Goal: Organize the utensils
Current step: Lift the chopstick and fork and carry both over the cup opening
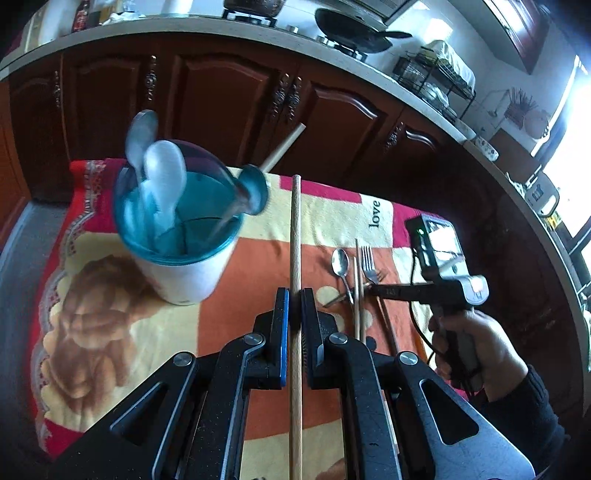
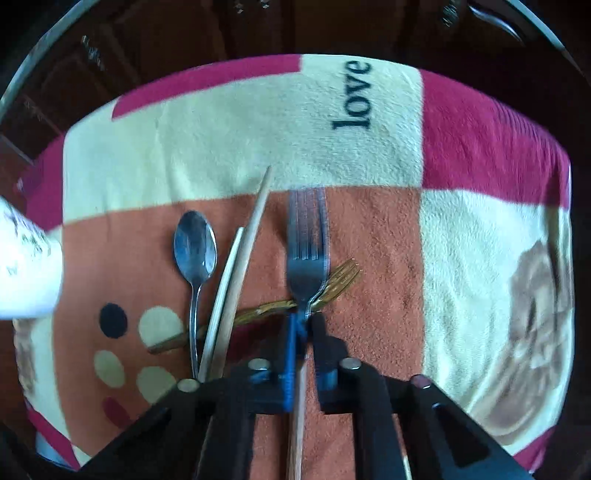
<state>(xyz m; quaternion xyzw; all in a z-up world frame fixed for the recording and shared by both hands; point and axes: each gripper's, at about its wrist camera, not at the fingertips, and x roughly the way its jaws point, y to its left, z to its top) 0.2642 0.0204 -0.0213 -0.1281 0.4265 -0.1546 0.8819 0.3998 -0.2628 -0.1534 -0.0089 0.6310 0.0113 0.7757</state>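
Observation:
In the left wrist view my left gripper [image 1: 295,295] is shut on a long wooden chopstick [image 1: 295,229] that points away above the blanket. To its left stands a white cup with a blue inside [image 1: 177,236], holding several spoons. In the right wrist view my right gripper [image 2: 304,321] points down, shut on the neck of a metal fork [image 2: 306,243] whose wooden handle runs back between the jaws. Under the fork a golden fork [image 2: 336,277] lies crosswise. Left of it lie two chopsticks [image 2: 240,280] and a metal spoon [image 2: 195,251]. The right gripper [image 1: 371,289] also shows in the left wrist view.
A patterned blanket [image 2: 369,147] with the word "love" covers the table. Dark wooden cabinets [image 1: 221,92] stand behind it under a counter with a stove and a pan [image 1: 351,29]. A hand [image 1: 476,343] holds the right gripper's handle. The cup [image 2: 26,266] sits at the left edge.

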